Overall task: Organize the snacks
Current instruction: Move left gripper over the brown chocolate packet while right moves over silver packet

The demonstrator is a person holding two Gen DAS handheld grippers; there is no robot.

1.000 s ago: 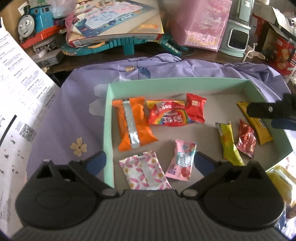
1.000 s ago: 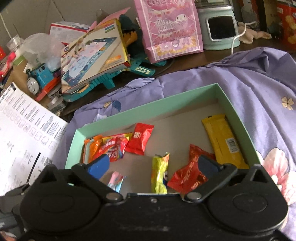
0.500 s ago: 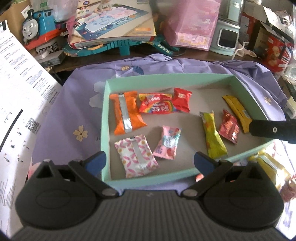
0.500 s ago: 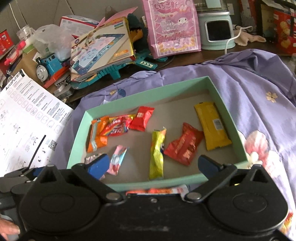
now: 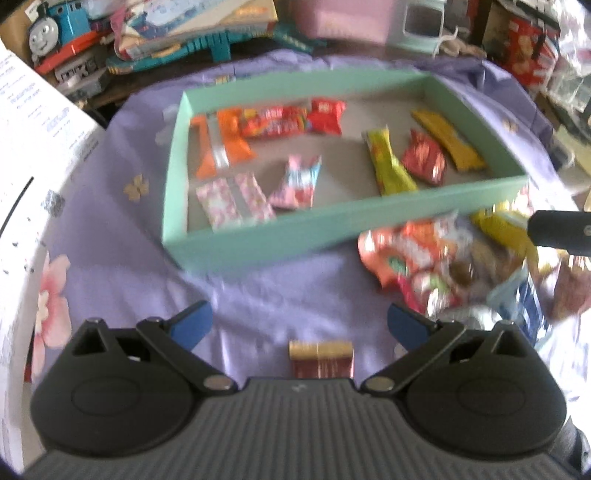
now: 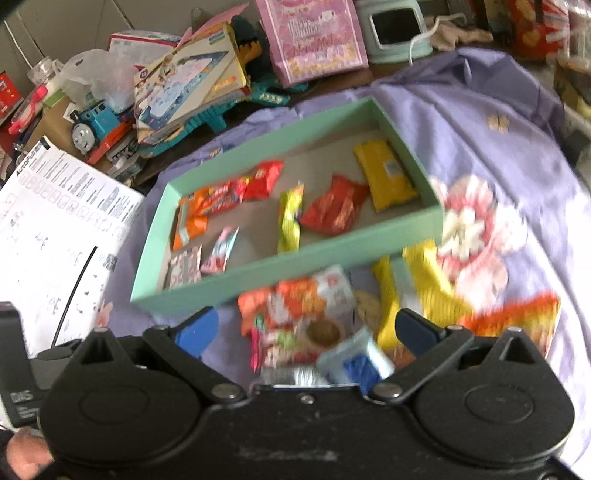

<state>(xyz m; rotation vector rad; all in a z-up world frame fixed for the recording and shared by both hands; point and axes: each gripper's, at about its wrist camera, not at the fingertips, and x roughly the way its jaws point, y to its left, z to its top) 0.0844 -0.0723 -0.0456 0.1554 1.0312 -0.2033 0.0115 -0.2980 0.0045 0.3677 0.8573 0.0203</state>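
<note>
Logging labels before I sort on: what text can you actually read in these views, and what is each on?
"AutoFull": top edge of the white instruction sheet.
"TKS", partly hidden: dark box under the toy train.
Pink bag: decorative lettering, too blurred.
Snack wrappers in the green box and the loose pile: print blurred, unreadable.

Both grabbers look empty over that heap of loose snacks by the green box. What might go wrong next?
The snack pile is jumbled and overlapping, so the right gripper, jaws open, may pinch two packets at once or crush one. The left gripper, also open, hovers over a small red-and-gold packet lying flat on the purple cloth; its jaws might catch fabric instead.
</note>
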